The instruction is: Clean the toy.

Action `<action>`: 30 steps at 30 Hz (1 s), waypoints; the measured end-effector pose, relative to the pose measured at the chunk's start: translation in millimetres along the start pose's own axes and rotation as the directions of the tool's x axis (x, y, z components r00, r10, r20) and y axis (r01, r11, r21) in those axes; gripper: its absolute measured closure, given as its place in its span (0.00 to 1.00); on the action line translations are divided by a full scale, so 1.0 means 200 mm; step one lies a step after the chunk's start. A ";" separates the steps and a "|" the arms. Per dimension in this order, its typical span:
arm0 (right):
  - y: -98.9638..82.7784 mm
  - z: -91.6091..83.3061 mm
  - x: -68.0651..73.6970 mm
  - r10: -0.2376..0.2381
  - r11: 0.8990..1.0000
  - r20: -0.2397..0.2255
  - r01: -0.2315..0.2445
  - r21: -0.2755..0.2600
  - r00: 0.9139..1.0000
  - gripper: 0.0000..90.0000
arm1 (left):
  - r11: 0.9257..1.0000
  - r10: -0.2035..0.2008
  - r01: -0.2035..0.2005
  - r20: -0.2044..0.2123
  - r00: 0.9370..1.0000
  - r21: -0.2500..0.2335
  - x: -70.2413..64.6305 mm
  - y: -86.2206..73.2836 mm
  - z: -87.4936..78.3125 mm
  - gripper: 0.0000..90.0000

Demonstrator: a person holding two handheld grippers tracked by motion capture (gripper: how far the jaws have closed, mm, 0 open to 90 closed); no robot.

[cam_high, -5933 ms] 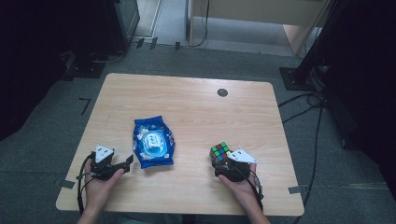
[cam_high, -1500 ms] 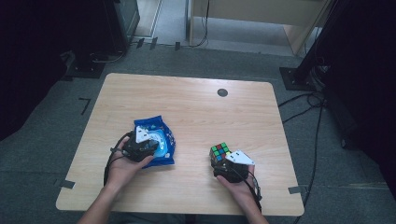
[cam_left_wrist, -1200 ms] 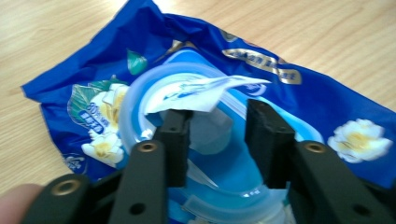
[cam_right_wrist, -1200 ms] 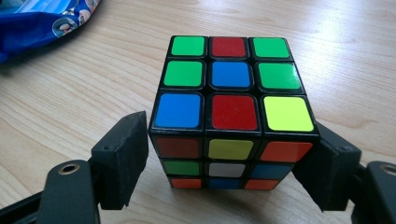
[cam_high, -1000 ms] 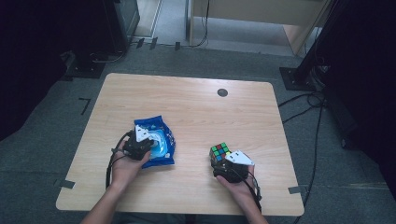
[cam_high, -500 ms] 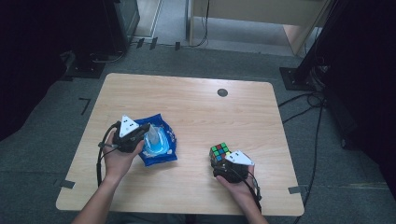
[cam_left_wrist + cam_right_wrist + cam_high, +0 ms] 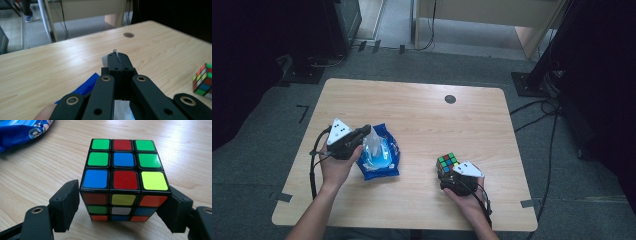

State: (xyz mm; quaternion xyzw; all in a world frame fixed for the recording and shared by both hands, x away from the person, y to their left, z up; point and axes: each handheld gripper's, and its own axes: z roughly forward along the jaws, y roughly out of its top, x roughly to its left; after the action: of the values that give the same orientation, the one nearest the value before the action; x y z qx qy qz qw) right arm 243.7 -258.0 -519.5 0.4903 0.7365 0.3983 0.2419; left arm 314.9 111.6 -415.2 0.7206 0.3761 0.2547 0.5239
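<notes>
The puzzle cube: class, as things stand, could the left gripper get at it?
Probably not at once. The left gripper is shut on a white wipe drawn from the blue pack, and the right gripper already flanks the puzzle cube. The bare table between them leaves the path free.

The wooden table (image 7: 422, 115) carries a blue packet (image 7: 382, 159) and a colour cube (image 7: 447, 163).

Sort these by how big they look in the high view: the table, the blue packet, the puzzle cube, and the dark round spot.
1. table
2. blue packet
3. puzzle cube
4. dark round spot, though it lies farther from the camera.
</notes>
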 end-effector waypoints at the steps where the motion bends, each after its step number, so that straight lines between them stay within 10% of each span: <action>1: 0.00 0.00 0.00 0.000 1.000 0.000 0.000 0.000 1.000 0.28 | 1.000 0.002 -0.002 -0.001 1.000 -0.019 -0.01 0.01 -0.01 1.00; 7: 0.00 0.00 0.00 -0.001 1.000 0.000 0.001 -0.001 1.000 0.28 | 0.996 0.011 -0.011 0.001 1.000 -0.091 -0.01 0.03 -0.06 1.00; 17: 0.00 0.01 0.01 -0.008 1.000 0.027 0.008 0.005 1.000 0.28 | 0.996 -0.081 0.082 0.009 0.997 -0.040 0.02 -0.14 -0.05 0.89; 26: 0.00 0.00 0.02 -0.013 1.000 0.054 0.013 -0.004 0.998 0.38 | 0.982 -0.190 0.190 0.020 0.982 -0.019 0.05 -0.24 -0.12 0.66; 30: 0.00 0.00 0.02 -0.025 1.000 0.038 0.025 -0.006 0.999 0.38 | 0.986 -0.163 0.164 0.033 0.986 -0.016 0.03 -0.23 -0.15 0.62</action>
State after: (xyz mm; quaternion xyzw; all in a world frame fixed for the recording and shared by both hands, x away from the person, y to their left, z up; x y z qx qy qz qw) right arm 242.4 -254.1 -519.9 0.4878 0.7366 0.3882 0.2622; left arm 283.6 140.1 -448.5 0.6863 0.4231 0.2030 0.5557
